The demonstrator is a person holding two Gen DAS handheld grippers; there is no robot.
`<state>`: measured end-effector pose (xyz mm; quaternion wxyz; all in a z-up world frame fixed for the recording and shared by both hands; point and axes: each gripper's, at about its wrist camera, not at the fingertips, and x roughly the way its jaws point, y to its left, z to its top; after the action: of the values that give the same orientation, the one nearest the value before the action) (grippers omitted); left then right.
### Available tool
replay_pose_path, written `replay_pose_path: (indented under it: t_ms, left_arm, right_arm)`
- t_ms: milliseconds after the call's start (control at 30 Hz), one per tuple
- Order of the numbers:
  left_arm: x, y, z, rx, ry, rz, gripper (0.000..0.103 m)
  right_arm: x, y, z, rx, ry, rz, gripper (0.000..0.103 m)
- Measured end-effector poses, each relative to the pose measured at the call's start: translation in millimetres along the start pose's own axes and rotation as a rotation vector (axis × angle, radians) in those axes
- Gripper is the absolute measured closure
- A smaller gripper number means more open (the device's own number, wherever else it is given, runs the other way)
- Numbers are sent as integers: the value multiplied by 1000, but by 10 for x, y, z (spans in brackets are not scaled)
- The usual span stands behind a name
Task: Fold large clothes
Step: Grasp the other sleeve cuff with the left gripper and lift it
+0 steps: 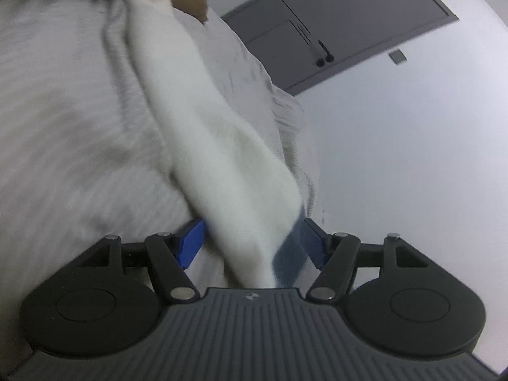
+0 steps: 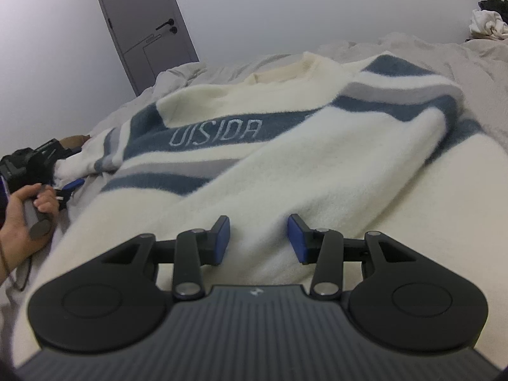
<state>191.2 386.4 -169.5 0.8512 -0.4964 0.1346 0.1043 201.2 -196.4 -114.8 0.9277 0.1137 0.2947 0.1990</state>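
The right gripper (image 2: 257,238) is hovering just over the near, plain cream part of the sweater (image 2: 285,171), its blue pads standing apart with nothing pinched between them. The sweater is lying spread on the bed (image 2: 460,60), a fluffy cream knit crossed by dark blue and grey stripes, its ribbed collar at the far end. On the dark blue chest band, pale letters are reading "UISIDA". One sleeve is lying folded diagonally across the body from the far right shoulder.

At the sweater's left edge, the person's left hand (image 2: 22,219) is gripping the handle of the left gripper (image 2: 71,185), which is sitting at the left sleeve. Only the left wrist view is showing that gripper (image 1: 250,241) close up: a blurred strip of cream fabric with a blue patch near its end is running between the blue pads, which are standing wide; whether they are pressing on it I cannot tell.

Beyond the sweater's collar, a grey door (image 2: 143,25) with a black handle is standing in the white wall. Far right of the sweater, a heap of dark and white clothes (image 2: 489,19) is lying on the bed, seen only in the right wrist view.
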Motion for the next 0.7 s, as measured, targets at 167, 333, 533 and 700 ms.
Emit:
replay_pose_path:
  t_ms: [167, 333, 533, 700]
  left_arm:
    - [290, -2, 170, 40, -5, 22, 32]
    - [476, -34, 384, 43, -76, 89, 32]
    - [614, 40, 618, 32, -175, 216, 52]
    - [727, -63, 857, 101, -213, 352, 73]
  right_arm:
    - [117, 9, 15, 16, -4, 4, 59]
    - [194, 14, 41, 32, -11, 8, 59]
    - [215, 45, 62, 23, -10, -7, 58]
    - [227, 87, 79, 29, -11, -28, 58]
